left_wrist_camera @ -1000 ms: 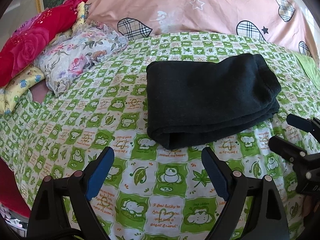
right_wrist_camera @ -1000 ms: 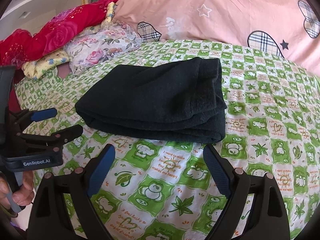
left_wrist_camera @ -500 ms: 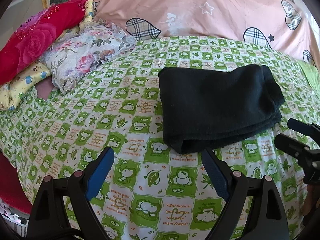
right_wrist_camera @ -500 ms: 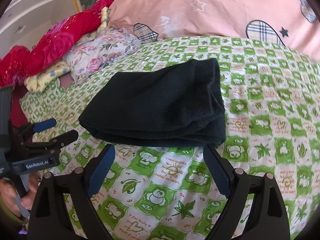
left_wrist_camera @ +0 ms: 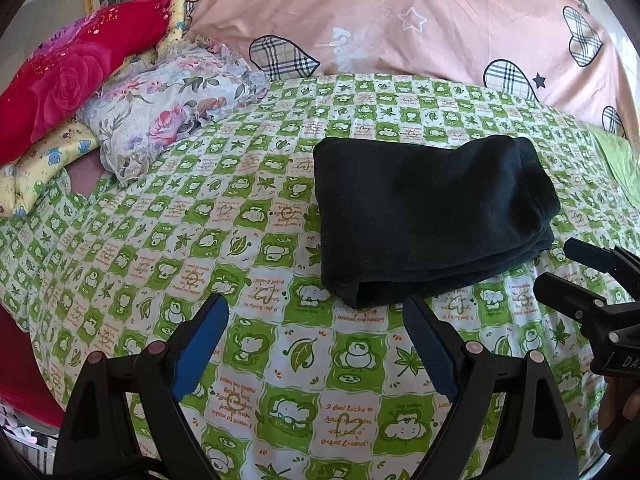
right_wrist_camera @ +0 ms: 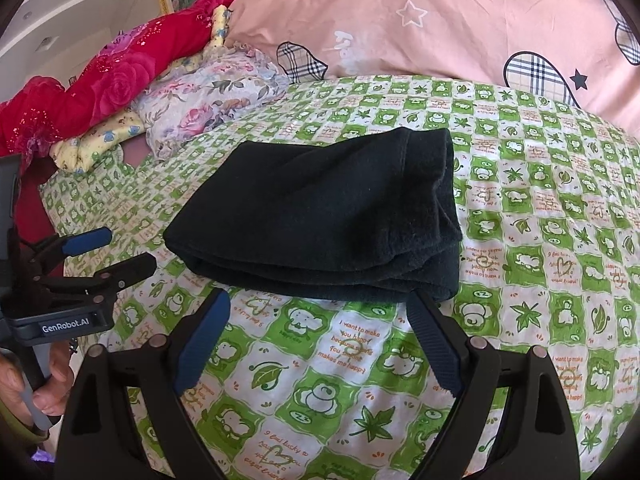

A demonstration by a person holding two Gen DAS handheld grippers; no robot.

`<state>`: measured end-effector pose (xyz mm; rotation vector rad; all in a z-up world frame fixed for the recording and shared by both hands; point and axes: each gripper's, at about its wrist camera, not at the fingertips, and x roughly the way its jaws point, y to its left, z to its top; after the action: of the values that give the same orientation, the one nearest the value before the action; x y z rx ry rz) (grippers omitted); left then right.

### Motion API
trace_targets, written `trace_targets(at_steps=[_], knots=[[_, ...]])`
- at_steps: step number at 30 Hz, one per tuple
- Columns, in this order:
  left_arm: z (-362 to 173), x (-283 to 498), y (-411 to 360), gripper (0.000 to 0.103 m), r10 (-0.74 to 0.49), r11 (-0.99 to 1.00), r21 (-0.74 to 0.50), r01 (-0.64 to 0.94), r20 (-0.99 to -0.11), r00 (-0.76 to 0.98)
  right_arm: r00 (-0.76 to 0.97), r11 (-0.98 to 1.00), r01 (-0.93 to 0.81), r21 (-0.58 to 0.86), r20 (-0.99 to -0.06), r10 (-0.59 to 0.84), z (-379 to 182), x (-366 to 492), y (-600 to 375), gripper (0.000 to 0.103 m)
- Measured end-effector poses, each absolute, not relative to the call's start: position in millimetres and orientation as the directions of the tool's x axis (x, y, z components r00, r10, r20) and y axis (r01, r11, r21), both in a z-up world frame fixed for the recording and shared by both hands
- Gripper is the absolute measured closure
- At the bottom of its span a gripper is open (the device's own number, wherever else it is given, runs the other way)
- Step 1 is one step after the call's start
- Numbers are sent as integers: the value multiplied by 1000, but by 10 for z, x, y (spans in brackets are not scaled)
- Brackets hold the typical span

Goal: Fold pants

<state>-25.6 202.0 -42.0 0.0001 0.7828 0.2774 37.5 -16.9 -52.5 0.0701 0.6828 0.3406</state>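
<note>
The black pants (left_wrist_camera: 428,216) lie folded into a thick rectangle on the green-and-white patterned bed sheet (left_wrist_camera: 200,240); they also show in the right wrist view (right_wrist_camera: 320,216). My left gripper (left_wrist_camera: 316,320) is open and empty, just short of the pants' near left corner. My right gripper (right_wrist_camera: 320,312) is open and empty, close to the folded near edge. Each gripper shows in the other's view: the right one (left_wrist_camera: 560,268) at the right edge, the left one (right_wrist_camera: 120,252) at the left edge.
A large pink quilt (left_wrist_camera: 400,20) with plaid hearts lies behind the pants. A floral pillow (left_wrist_camera: 172,108), a red rose pillow (left_wrist_camera: 68,76) and a yellow pillow (left_wrist_camera: 36,160) are stacked at the far left. The bed's edge drops off at the left.
Both grippers have drawn back a little from the folded pants and stayed open. The pants have not moved.
</note>
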Motion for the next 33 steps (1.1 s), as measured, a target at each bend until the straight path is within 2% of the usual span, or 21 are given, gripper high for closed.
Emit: trace_targets(at_steps=[33], knots=[[-358, -208, 2092, 14, 323, 938, 125, -324, -660, 679, 712, 938, -311, 154, -616, 337, -492, 422, -95, 13]])
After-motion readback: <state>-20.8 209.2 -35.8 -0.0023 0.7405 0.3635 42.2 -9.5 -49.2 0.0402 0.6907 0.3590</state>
